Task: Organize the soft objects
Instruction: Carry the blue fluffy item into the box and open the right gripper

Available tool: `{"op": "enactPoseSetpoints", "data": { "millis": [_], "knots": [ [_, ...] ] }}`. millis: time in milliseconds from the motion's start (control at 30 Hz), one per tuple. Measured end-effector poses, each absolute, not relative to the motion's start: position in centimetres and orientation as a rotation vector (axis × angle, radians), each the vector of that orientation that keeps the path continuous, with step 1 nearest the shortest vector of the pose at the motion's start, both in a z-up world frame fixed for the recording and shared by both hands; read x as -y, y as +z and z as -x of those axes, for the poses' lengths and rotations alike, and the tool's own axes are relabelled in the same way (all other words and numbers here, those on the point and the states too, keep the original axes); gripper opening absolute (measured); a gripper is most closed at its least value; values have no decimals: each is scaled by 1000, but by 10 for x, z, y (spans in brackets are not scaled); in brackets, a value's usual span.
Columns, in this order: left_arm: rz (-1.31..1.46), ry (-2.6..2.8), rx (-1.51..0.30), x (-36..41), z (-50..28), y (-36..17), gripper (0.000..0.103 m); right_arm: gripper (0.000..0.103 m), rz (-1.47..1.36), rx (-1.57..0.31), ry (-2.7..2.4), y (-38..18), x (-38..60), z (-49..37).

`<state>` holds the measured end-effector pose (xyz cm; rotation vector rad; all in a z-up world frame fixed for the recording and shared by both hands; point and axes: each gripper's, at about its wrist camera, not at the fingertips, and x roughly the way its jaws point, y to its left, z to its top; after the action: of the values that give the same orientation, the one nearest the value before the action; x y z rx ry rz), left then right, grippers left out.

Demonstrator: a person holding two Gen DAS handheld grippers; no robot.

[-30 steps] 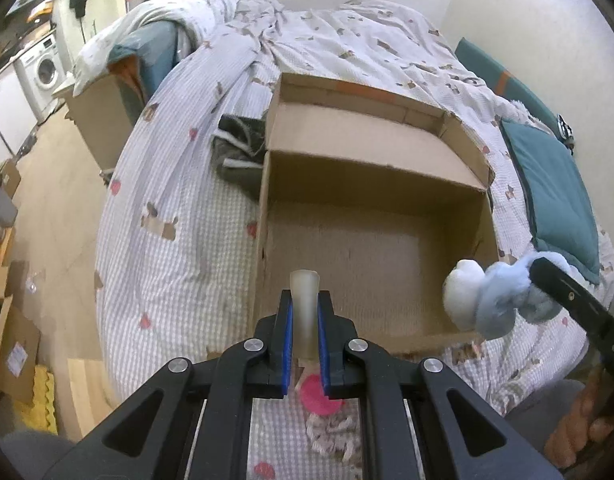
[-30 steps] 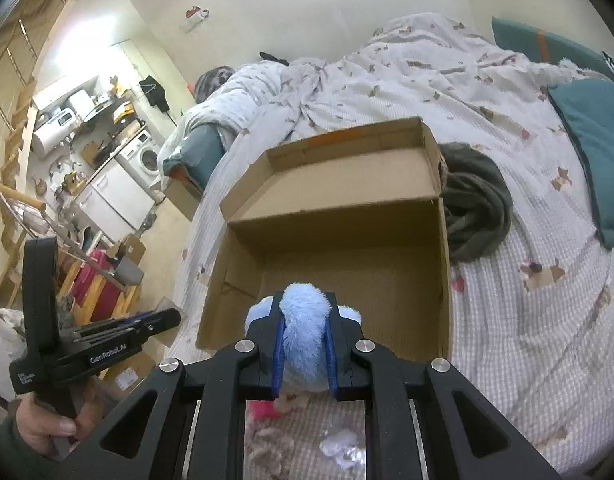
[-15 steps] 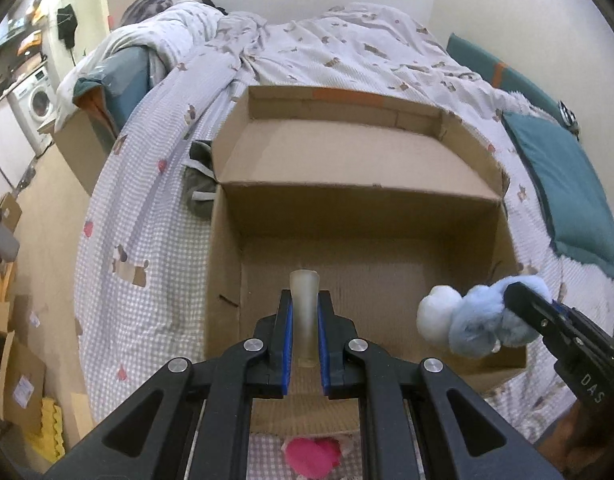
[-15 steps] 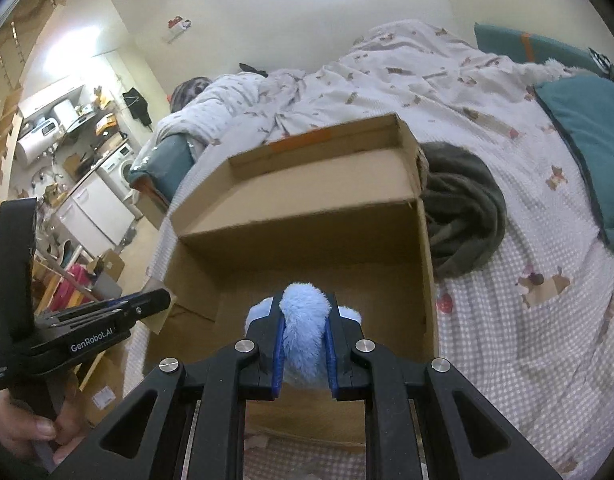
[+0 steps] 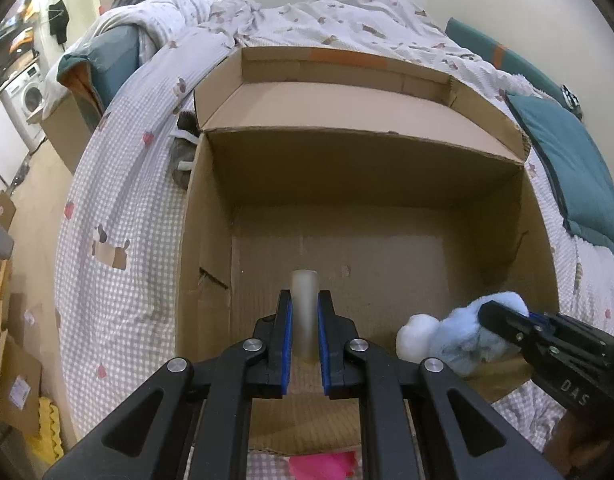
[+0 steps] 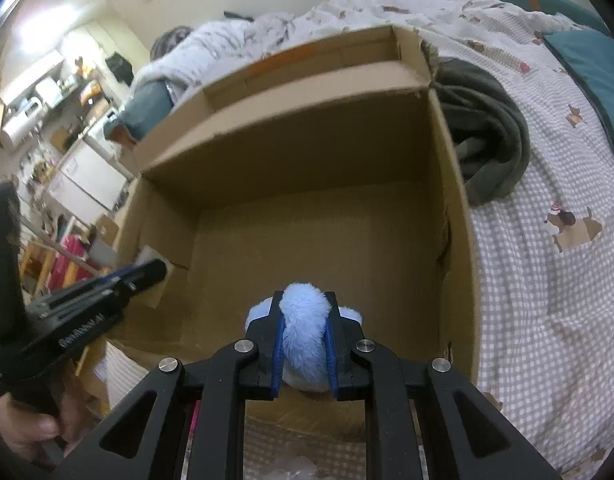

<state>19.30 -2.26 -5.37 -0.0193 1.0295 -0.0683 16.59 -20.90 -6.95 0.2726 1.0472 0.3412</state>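
Since both loads were bound for the cardboard box (image 5: 523, 216), the right gripper (image 6: 305, 332) pinched a blue plush toy (image 6: 305, 312) above its five-o'clock corner, while the left gripper (image 5: 304, 332) clamped a pale translucent piece (image 5: 304, 304) at six o'clock.

teal cushion (image 5: 569, 160), washing machine (image 5: 29, 96), grey garment (image 6: 483, 128)

Black hand-held gripper (image 5: 305, 312) with blue pads (image 5: 286, 344), silver screws, white lettering.

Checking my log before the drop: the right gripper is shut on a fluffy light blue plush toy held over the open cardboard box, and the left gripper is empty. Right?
Not quite. The left gripper is shut on a pale translucent soft piece, as the left wrist view shows. The rest holds: the right gripper clamps the fluffy light blue plush toy over the open cardboard box.
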Motion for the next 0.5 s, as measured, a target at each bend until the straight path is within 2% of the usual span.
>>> {"op": "enactPoseSetpoints", "data": {
  "millis": [333,400,500],
  "knots": [
    [11,-52,-1041,22,-195,-60,11,19,-282,-1074,312,-79,207,-174],
    [5,-46,-1043,22,-195,-61,11,25,-279,-1082,312,-80,204,-176],
    [-14,-33,-1044,24,-194,-63,17,30,-285,-1088,308,-81,204,-178]
  ]
}}
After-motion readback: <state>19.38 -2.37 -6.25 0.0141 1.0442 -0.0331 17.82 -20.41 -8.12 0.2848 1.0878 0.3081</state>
